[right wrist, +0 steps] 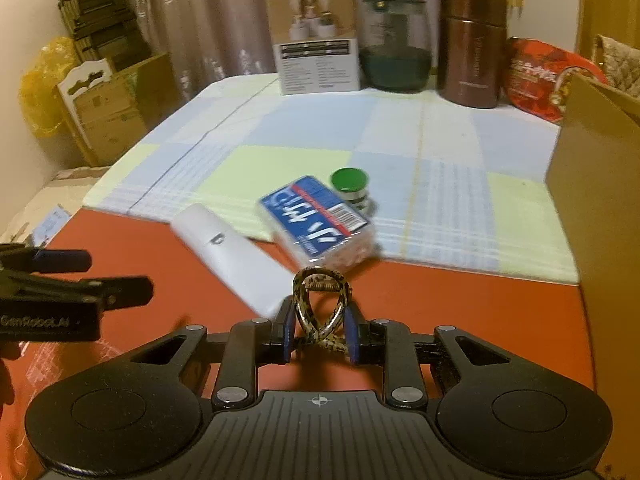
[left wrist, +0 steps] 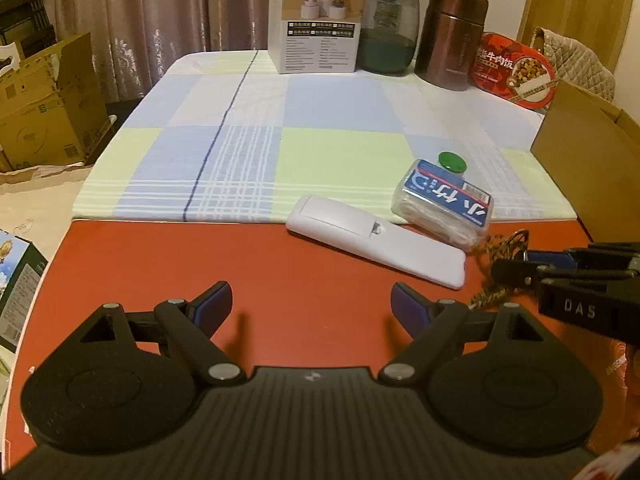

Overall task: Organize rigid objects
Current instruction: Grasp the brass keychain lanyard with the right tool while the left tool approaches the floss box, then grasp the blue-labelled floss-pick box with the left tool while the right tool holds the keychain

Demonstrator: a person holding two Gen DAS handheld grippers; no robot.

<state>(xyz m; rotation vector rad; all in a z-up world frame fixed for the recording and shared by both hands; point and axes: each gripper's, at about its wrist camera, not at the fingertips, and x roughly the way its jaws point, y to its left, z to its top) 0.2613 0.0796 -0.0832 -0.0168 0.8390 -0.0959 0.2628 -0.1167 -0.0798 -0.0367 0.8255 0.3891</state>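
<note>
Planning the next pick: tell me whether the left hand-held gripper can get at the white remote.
Probably yes: the left hand-held gripper is open and empty, with only bare red tabletop before the flat white plastic remote.

1. The table (left wrist: 160, 264) is red.
2. The cloth (left wrist: 320, 120) is checked in pale blue, green and white.
3. The remote (left wrist: 372, 246) is white.
4. The packet (right wrist: 316, 216) bears a blue label.
5. The cap (right wrist: 349, 180) is green.
6. The lanyard (right wrist: 320, 308) is mottled brown.
</note>
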